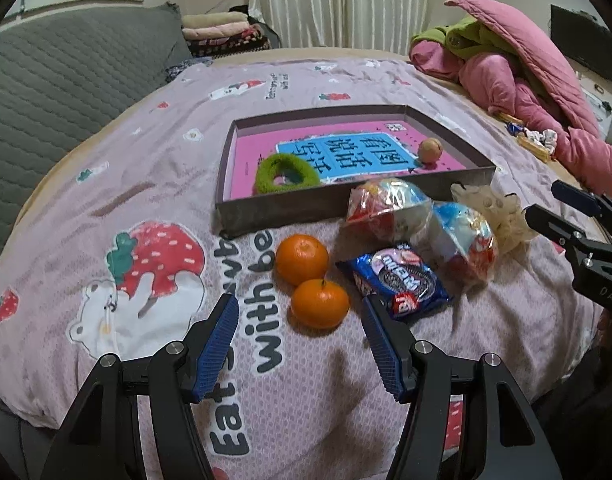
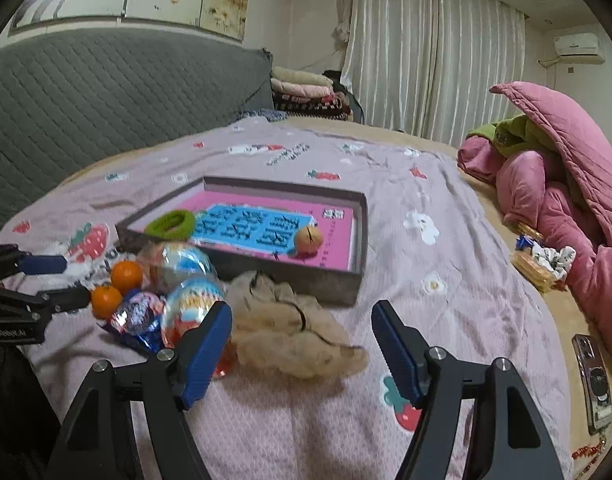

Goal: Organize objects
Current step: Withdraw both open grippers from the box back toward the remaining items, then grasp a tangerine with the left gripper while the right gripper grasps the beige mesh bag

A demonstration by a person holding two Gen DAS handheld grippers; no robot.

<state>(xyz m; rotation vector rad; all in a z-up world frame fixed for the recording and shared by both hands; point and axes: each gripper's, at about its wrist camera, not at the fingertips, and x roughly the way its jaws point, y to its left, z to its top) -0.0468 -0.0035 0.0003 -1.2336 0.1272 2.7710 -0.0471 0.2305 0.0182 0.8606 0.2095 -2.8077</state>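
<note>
On the pink strawberry-print bedspread lie two oranges [image 1: 302,258] [image 1: 319,304], a blue cookie packet [image 1: 397,280], two foil-wrapped egg toys [image 1: 385,204] [image 1: 465,240] and a beige scrunchie [image 2: 290,320]. Behind them is a shallow grey box [image 1: 266,212] holding a pink book, a green scrunchie [image 1: 286,172] and a small brown ball [image 1: 429,150]. My left gripper [image 1: 300,301] is open, low over the bed, with the nearer orange just ahead between its fingertips. My right gripper [image 2: 301,307] is open with the beige scrunchie lying between its fingers, pads clear of it.
A heap of pink quilts [image 2: 565,184] fills the right side, with snack packets and a floral scrunchie [image 2: 545,260] at its foot. A phone [image 2: 591,384] lies near the bed's right edge. A grey padded headboard [image 2: 86,92] runs along the left.
</note>
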